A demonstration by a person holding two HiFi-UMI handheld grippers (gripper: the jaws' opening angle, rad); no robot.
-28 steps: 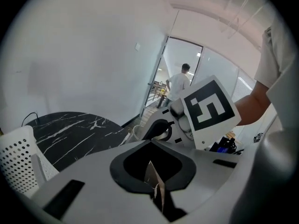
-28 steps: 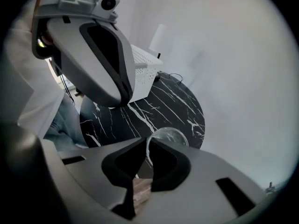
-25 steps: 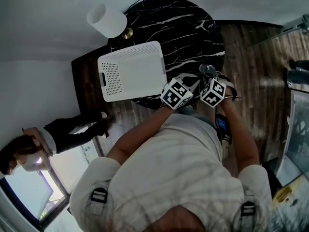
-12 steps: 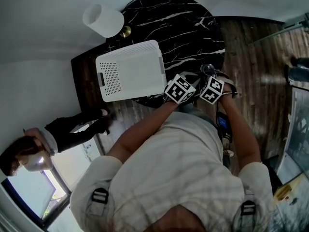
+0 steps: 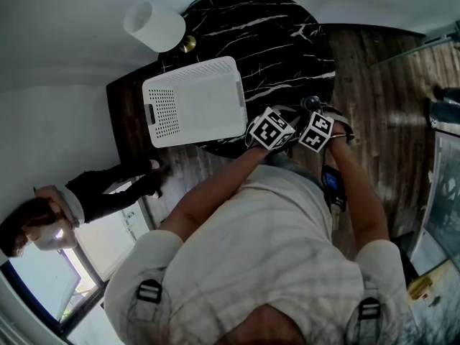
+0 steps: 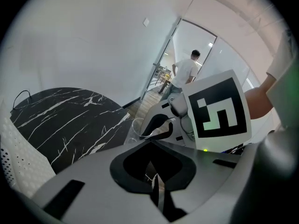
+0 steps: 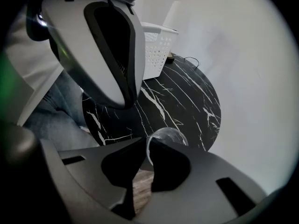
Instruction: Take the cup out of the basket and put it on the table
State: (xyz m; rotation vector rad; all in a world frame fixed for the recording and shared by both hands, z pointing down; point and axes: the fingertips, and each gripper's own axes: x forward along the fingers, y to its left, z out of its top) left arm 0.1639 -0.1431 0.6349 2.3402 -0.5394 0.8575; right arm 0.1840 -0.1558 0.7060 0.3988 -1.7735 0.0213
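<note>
Now right gripper (image 7: 145, 155) jaws on cup (image 7: 171, 135) rim, left gripper (image 6: 155, 194) jaws together, basket (image 5: 162, 111) nearby

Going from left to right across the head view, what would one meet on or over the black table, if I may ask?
white lamp shade → white basket → left gripper → right gripper. The cup in its jaws overlaps it, so is left unplaced.

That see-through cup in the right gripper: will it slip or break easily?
The cup looks like clear glass, so it is probably stiff and breakable. The right gripper pinches only its thin wall, and smooth glass may slip. Its round side suggests it would roll if tipped on the table.
</note>
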